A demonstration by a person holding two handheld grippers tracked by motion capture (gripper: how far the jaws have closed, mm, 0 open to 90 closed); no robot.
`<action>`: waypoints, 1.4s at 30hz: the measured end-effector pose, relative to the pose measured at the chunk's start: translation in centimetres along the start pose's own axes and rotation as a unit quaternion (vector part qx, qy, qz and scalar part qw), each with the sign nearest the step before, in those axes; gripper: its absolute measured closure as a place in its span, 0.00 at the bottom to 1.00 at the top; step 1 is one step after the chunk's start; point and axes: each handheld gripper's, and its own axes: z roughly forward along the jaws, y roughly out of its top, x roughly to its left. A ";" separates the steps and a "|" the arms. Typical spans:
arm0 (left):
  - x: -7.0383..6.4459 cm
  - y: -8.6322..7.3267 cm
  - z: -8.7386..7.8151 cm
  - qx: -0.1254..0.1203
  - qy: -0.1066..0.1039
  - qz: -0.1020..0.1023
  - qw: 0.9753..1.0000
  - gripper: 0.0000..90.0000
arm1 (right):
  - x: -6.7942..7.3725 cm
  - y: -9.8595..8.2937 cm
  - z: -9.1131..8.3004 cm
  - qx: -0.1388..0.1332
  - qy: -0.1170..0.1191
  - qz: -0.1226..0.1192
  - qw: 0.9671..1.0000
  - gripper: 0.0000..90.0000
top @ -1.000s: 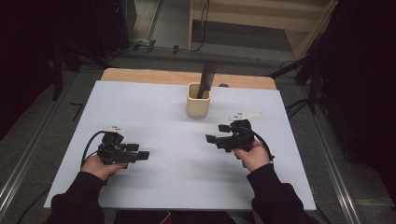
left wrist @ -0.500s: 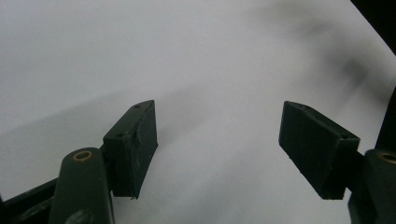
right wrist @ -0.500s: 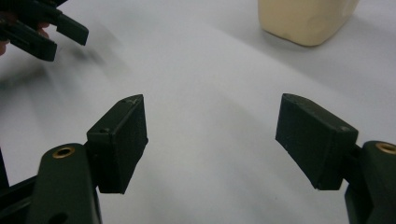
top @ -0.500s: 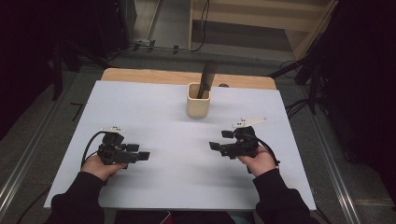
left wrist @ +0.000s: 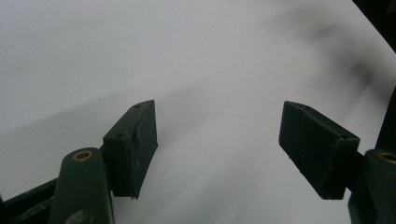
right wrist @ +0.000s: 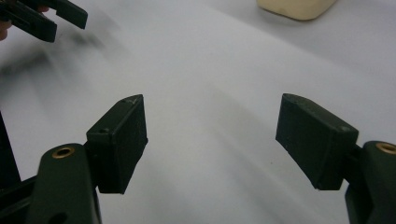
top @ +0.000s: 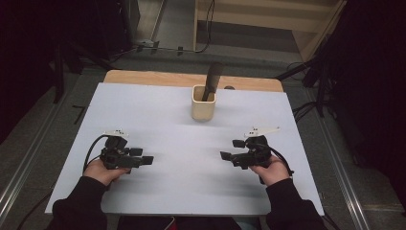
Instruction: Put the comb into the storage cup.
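On the near half of the white table [top: 158, 103], left gripper [top: 141, 156] and right gripper [top: 231, 149] hover apart, both jaws spread wide, nothing between them. Cup [top: 203, 103] sits far centre, dark tool [top: 210, 80] standing inside it, untouched. Looks like the work isn't begun: reach and grasp remain.

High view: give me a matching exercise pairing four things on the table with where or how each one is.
Things:
1. cup
2. dark tool
3. left gripper
4. right gripper

Places or states:
A. open, held low over the table's right half
B. standing inside the cup, leaning
C. open, held low over the table's left half
D. beige, near the far edge at the middle

Pairs: 1-D, 2-B, 3-C, 4-A
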 end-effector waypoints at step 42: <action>-0.2 -0.1 0.2 0.007 0.000 0.007 1.000 0.32 | -1.9 -3.6 -3.0 0.012 -0.020 0.039 0.999 0.25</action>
